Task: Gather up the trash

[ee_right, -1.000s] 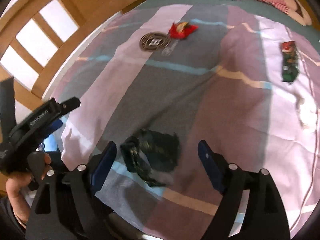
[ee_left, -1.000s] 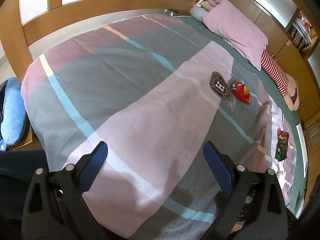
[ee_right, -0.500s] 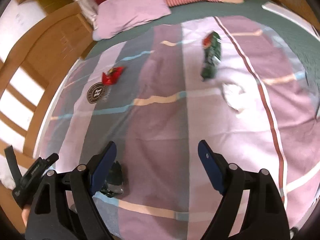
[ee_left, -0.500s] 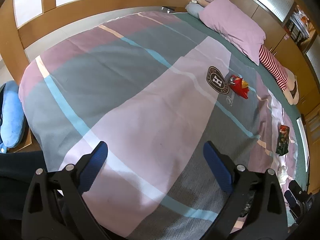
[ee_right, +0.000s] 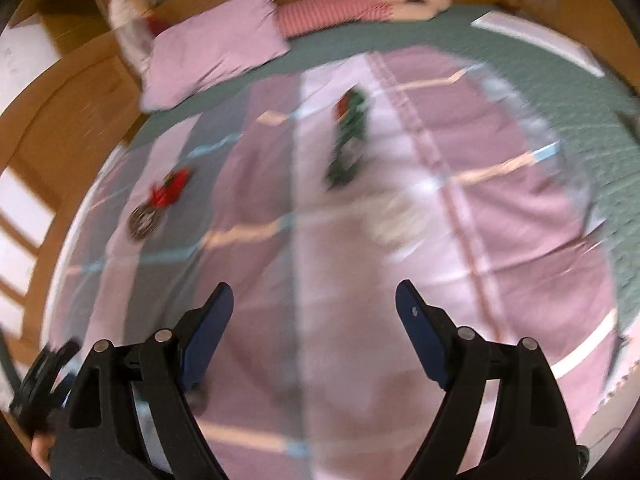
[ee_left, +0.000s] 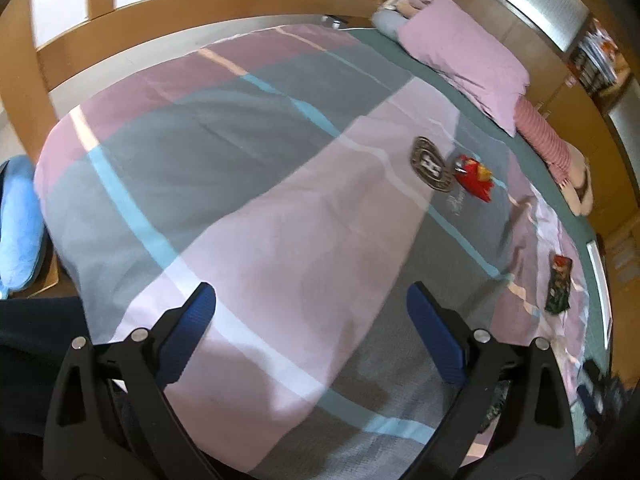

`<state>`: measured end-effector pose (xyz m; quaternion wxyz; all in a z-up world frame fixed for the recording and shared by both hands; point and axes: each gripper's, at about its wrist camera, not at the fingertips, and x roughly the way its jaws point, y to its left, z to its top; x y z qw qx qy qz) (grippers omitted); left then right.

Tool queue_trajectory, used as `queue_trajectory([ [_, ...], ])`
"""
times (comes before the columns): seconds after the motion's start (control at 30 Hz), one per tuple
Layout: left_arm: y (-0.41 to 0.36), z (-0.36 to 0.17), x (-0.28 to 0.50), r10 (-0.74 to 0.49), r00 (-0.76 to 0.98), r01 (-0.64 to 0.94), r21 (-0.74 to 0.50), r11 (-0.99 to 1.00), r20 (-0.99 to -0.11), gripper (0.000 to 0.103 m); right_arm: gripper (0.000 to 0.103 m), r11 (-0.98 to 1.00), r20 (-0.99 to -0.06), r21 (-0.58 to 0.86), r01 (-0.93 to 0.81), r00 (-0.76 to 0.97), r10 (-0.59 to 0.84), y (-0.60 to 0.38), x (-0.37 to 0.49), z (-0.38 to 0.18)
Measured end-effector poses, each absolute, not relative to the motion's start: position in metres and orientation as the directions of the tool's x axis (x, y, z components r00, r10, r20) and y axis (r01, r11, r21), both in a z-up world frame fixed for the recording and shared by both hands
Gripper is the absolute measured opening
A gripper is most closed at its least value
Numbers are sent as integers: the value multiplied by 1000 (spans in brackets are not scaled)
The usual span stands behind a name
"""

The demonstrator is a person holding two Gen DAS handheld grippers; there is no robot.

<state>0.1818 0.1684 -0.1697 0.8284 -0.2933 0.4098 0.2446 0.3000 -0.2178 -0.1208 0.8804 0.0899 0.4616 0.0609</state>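
Wrappers (ee_right: 347, 140) mid-quilt (ee_right: 520, 208), well apart.

A: The quilt (ee_left: 248, 200) looks like matt woven cloth; the pillow (ee_left: 464, 52) is soft cloth too.

B: The bed frame (ee_left: 208, 12) is smooth wood. The red wrapper (ee_left: 474, 179) shines like foil, and the green wrapper (ee_right: 348, 140) looks glossy plastic.

A: The gripper (ee_left: 310, 312) has matt black plastic arms, blue pads (ee_left: 434, 336) and metal rivets.

Bedroom: bed (ee_left: 280, 220), striped duvet, pillow (ee_left: 464, 56), wooden frame.
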Motion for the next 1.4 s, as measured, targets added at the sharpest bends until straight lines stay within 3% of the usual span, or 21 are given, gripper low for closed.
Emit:
queue_trajectory([
  [0.17,144,-165,193,113,580,-546,-282,789,-807,96,82,989,-812,115,91,582,41,-242,335,-129],
  [0.33,121,-162,201,18,619,-432,-321,843,-786,96,82,980,-856,150,130,514,63,-244,367,-157],
  [0.43,103,-158,207,-89,652,-317,-377,871,-753,96,80,990,-892,96,101,451,40,-228,384,-176],
  [0.47,97,-158,210,-121,653,-284,-389,876,-748,96,75,990,-902,102,96,428,52,-225,388,-183],
  [0.53,80,-157,215,-172,648,-212,-392,895,-742,96,44,984,-915,148,103,391,96,-223,388,-192],
  [0.57,69,-157,217,-183,645,-175,-377,909,-742,96,41,983,-913,150,110,396,95,-223,387,-192],
  [0.6,58,-158,221,-187,639,-143,-353,925,-747,96,30,984,-908,147,96,408,96,-223,384,-191],
  [0.63,51,-159,223,-189,634,-122,-338,933,-750,96,28,984,-906,156,82,409,109,-223,382,-190],
  [0.83,12,-181,238,-201,547,-6,-244,970,-812,92,27,975,-886,214,65,433,166,-229,353,-172],
  [0.9,4,-187,239,-176,533,24,-193,981,-827,75,27,979,-877,202,34,451,166,-224,343,-160],
  [0.93,0,-189,238,-157,528,40,-161,986,-834,75,27,979,-873,204,21,456,172,-223,338,-155],
  [1.1,3,-187,236,-153,547,69,-138,988,-823,56,27,979,-847,199,-48,493,197,-209,306,-130],
  [1.4,23,-170,230,-64,626,-34,-110,993,-777,53,27,977,-839,180,-113,502,213,-196,255,-124],
])
